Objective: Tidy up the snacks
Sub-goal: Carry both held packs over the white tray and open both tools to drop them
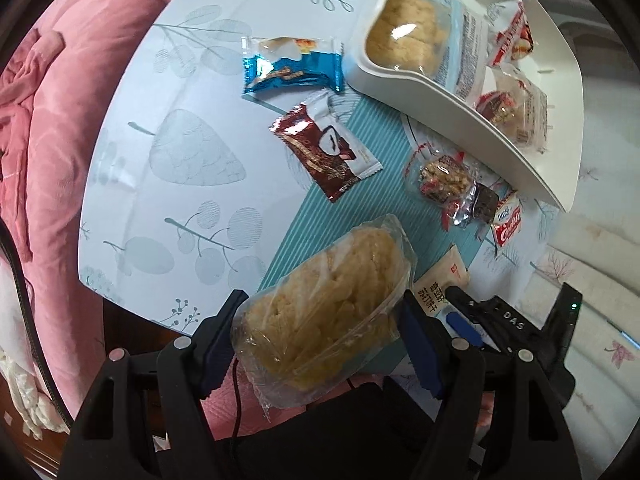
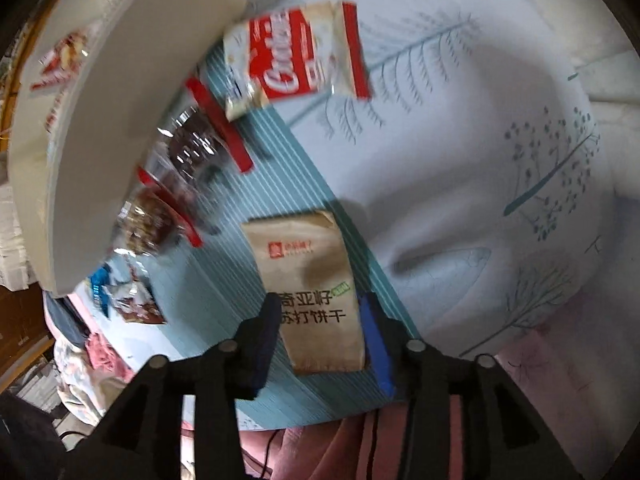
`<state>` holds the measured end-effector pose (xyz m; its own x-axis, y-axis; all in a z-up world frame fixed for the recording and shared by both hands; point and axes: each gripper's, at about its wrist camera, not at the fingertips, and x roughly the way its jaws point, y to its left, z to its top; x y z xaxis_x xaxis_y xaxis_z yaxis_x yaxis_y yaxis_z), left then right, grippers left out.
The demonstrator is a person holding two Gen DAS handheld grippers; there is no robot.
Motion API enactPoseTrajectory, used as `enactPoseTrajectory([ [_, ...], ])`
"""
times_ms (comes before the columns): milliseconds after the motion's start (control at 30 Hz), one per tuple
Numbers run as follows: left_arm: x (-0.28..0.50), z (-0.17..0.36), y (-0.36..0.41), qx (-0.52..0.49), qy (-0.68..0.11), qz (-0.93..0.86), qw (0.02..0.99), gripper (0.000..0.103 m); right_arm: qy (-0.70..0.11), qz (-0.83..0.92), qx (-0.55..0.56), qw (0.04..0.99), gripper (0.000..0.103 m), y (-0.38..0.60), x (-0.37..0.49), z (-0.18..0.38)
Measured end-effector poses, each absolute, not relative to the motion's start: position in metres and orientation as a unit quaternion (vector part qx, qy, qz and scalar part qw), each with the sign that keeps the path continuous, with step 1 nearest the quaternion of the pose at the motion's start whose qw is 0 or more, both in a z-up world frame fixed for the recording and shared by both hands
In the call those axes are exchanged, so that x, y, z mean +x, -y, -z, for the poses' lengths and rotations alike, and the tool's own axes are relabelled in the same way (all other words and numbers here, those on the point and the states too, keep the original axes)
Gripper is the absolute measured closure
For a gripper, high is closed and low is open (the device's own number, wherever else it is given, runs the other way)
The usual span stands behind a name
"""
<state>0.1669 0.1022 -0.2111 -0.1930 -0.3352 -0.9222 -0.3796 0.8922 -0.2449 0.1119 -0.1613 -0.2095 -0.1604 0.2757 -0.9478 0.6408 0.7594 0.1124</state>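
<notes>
My left gripper is shut on a clear bag of yellow rice crackers, held above the table. My right gripper has its fingers on both sides of a tan soda-cracker packet lying on the teal stripe; it also shows in the left wrist view. A white tray at the upper right holds a pale cookie pack and red-and-white packets. Loose on the table lie a blue packet, a brown chocolate packet, a clear nut-bar packet and a red cookie packet.
The table wears a white cloth with leaf prints and a teal striped band. A pink quilt lies along its left edge. The white tray wall stands close on the left in the right wrist view.
</notes>
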Motion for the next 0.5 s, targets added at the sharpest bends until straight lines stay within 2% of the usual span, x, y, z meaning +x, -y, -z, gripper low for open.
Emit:
enactPoseTrajectory([
  [167,0.162,0.211,-0.113,-0.240,-0.770,-0.031,0.590,0.030,-0.751,0.156,0.302,0.566,0.045,0.153,0.109,0.225],
  [500,0.155,0.209,-0.131,-0.258,-0.765,-0.044,0.588,0.030,-0.766,0.169,0.271,0.558,0.045,0.137,0.106,0.236],
])
